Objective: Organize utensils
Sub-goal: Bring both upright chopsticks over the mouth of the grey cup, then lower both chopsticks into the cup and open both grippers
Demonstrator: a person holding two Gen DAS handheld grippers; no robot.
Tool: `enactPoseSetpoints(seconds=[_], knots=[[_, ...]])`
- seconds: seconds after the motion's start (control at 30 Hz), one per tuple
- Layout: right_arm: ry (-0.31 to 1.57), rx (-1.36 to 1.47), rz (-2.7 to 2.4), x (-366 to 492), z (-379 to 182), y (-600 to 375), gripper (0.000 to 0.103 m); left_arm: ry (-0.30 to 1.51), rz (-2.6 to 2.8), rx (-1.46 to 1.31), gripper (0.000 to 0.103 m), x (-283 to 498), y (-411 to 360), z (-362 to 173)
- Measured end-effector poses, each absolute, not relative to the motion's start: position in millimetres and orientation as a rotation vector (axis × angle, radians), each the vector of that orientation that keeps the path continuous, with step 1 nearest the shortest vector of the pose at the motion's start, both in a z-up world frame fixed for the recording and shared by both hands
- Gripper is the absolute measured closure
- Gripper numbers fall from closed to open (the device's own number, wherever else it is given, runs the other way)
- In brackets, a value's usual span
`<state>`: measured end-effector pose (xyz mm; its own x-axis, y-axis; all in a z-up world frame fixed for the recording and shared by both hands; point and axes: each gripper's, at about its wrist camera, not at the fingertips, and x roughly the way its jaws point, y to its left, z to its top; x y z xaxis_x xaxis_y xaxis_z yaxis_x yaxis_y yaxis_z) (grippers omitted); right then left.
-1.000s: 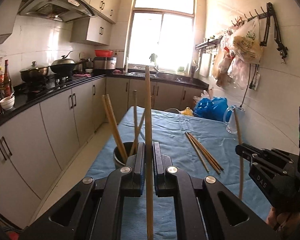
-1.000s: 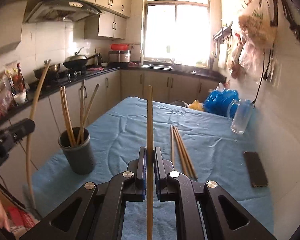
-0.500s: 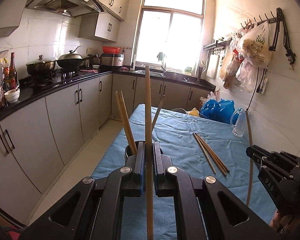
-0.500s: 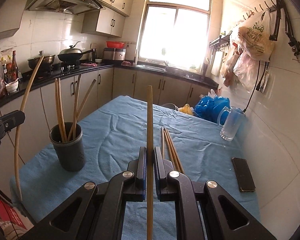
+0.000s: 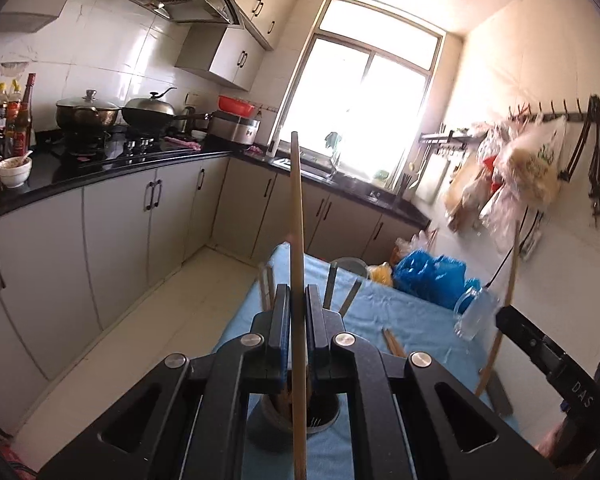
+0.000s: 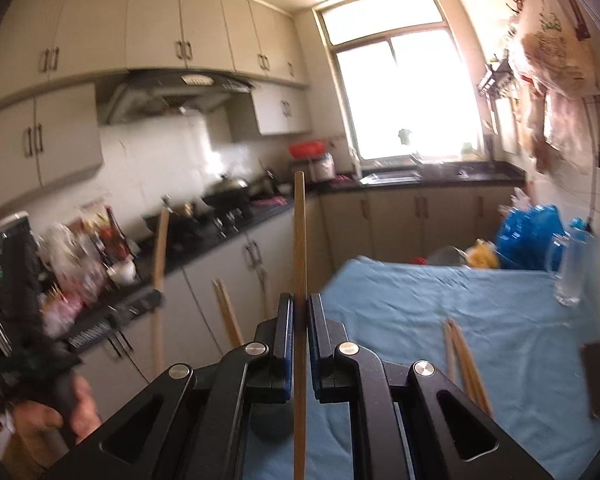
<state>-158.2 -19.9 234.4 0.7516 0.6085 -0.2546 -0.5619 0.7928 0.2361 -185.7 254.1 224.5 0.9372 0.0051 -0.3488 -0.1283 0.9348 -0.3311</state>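
Left gripper (image 5: 298, 312) and right gripper (image 6: 299, 320) each clamp one upright chopstick (image 5: 296, 220) above the table's (image 6: 500, 304) near-left corner, over the dark holder (image 5: 300, 420); loose chopsticks (image 6: 464, 360) lie mid-table.

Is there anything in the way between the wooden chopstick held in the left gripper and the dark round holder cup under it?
Nothing foreign blocks it. The wooden chopstick hangs over the dark round holder cup, whose mouth already holds other chopsticks leaning at angles; these crowd the opening but leave room.
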Motion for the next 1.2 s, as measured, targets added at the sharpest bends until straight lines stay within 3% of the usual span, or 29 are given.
enactPoseSetpoints(seconds=[0.4,1.03,1.13,1.2], knots=[[0.274,0.27,0.649,-94,229,40,0.095,0.319,0.065,-0.356,0.096,-123,260,214],[0.423,0.251,0.602,-68,172,40,0.094,0.416,0.126,-0.312,0.096,-104,249,160],[0.425,0.259,0.595,-70,172,37,0.085,0.423,0.135,-0.317,0.096,-110,248,160],[0.422,0.269,0.588,-72,173,33,0.072,0.424,0.138,-0.318,0.096,-115,248,162]])
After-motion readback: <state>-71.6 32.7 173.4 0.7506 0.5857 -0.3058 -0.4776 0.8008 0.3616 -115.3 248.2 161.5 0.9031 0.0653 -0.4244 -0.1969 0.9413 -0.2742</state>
